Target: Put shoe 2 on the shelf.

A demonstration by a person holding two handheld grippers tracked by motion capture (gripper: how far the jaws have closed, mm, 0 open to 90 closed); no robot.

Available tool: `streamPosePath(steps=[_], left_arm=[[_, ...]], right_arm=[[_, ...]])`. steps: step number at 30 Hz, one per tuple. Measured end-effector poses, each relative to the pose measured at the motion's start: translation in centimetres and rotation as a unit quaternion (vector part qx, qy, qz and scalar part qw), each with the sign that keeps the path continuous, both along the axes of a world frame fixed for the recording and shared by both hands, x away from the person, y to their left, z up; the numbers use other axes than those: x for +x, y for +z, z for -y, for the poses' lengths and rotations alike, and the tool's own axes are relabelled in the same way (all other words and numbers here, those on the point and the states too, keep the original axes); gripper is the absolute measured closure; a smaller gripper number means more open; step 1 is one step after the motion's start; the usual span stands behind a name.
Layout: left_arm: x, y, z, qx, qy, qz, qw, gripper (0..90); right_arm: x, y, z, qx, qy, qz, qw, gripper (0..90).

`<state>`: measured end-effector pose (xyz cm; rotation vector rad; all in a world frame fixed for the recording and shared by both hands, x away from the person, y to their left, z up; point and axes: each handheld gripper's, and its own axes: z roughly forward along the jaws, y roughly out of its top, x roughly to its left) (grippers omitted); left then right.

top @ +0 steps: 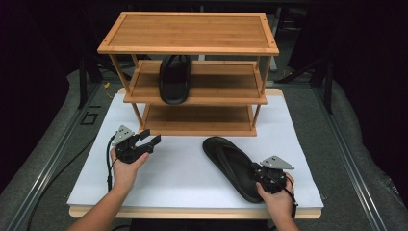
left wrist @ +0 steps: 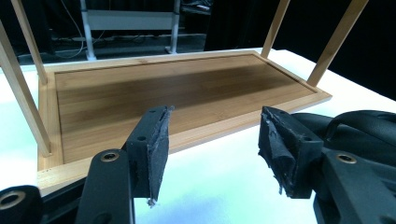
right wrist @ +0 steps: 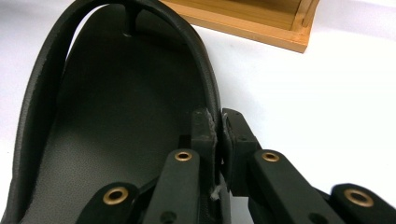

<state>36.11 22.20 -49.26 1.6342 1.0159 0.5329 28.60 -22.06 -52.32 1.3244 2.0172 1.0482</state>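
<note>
A black flip-flop (top: 231, 163) lies on the white table top in front of the rack, toe pointing away and to the left. My right gripper (top: 262, 175) is at its heel end, and in the right gripper view (right wrist: 218, 122) the jaws are shut on the right side of the sandal's strap (right wrist: 205, 74). A second black flip-flop (top: 174, 79) rests on the middle shelf of the bamboo rack (top: 192, 33). My left gripper (top: 150, 139) hovers in front of the rack's bottom shelf (left wrist: 163, 93), open (left wrist: 212, 140), with nothing between its pads.
The three-tier rack stands at the back of the white sheet (top: 183, 178). Its bottom and top shelves are bare. Thin corner posts (left wrist: 28, 102) rise from the bottom shelf. Dark floor and metal rails flank the table.
</note>
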Motion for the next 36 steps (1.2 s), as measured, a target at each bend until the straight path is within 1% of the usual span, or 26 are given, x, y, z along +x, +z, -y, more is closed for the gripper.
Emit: streamPosePath(steps=[4, 7, 8, 9, 11, 13, 16, 17, 18, 21, 23, 27, 28, 32, 36], left_arm=[[0.0, 0.0, 0.0, 0.000, 0.002, 0.000, 1.0000, 42.9], [0.0, 0.0, -0.1, 0.000, 0.002, 0.000, 1.0000, 42.9], [0.0, 0.0, -0.1, -0.001, 0.003, -0.001, 1.0000, 42.9], [0.0, -0.1, -0.1, -0.002, 0.003, 0.000, 1.0000, 42.9], [0.1, -0.1, -0.1, -0.001, 0.004, -0.001, 1.0000, 42.9], [0.1, -0.1, -0.1, -0.001, 0.004, -0.001, 1.0000, 42.9], [0.1, -0.1, -0.1, -0.003, 0.006, 0.000, 1.0000, 42.9], [0.1, -0.1, -0.1, -0.003, 0.006, -0.001, 1.0000, 42.9], [0.1, -0.1, -0.2, -0.003, 0.006, -0.001, 1.0000, 42.9], [0.0, 0.0, -0.2, -0.001, 0.007, -0.001, 1.0000, 42.9], [0.0, 0.0, -0.2, -0.005, 0.008, 0.000, 1.0000, 42.9], [0.1, 0.0, -0.3, -0.004, 0.008, -0.001, 1.0000, 42.9], [0.1, 0.0, -0.3, -0.004, 0.008, -0.002, 1.0000, 42.9], [0.1, -0.1, -0.4, -0.004, 0.009, -0.002, 0.9999, 42.9], [0.1, -0.1, -0.4, -0.004, 0.011, -0.002, 0.9999, 42.9]], right_arm=[[-0.2, 0.2, -0.1, 0.000, 0.000, 0.003, 1.0000, 84.5], [-0.3, 0.3, -0.1, 0.006, 0.001, 0.011, 0.9999, 84.5], [-0.4, 0.4, -0.2, 0.010, 0.000, 0.012, 0.9999, 84.5], [-0.5, 0.5, -0.1, 0.006, 0.001, 0.009, 0.9999, 84.4], [-0.6, 0.6, -0.2, 0.011, 0.003, 0.017, 0.9998, 84.5], [-0.7, 0.8, -0.3, 0.011, 0.002, 0.018, 0.9998, 84.4], [-0.9, 1.0, -0.3, 0.019, 0.000, 0.032, 0.9993, 84.4], [-1.0, 1.2, -0.2, 0.022, 0.003, 0.033, 0.9992, 84.4], [-1.1, 1.3, -0.2, 0.025, 0.000, 0.034, 0.9991, 84.4], [-1.4, 1.7, -0.1, 0.035, -0.003, 0.046, 0.9983, 84.4], [-1.6, 1.9, 0.0, 0.040, -0.004, 0.053, 0.9978, 84.4], [-1.9, 2.4, 0.0, 0.046, -0.008, 0.066, 0.9967, 84.4], [-2.0, 2.5, 0.1, 0.052, -0.006, 0.066, 0.9964, 84.4], [-2.2, 3.0, 0.2, 0.054, -0.007, 0.077, 0.9956, 84.4], [-2.5, 3.7, 0.4, 0.066, -0.007, 0.085, 0.9942, 84.4]])
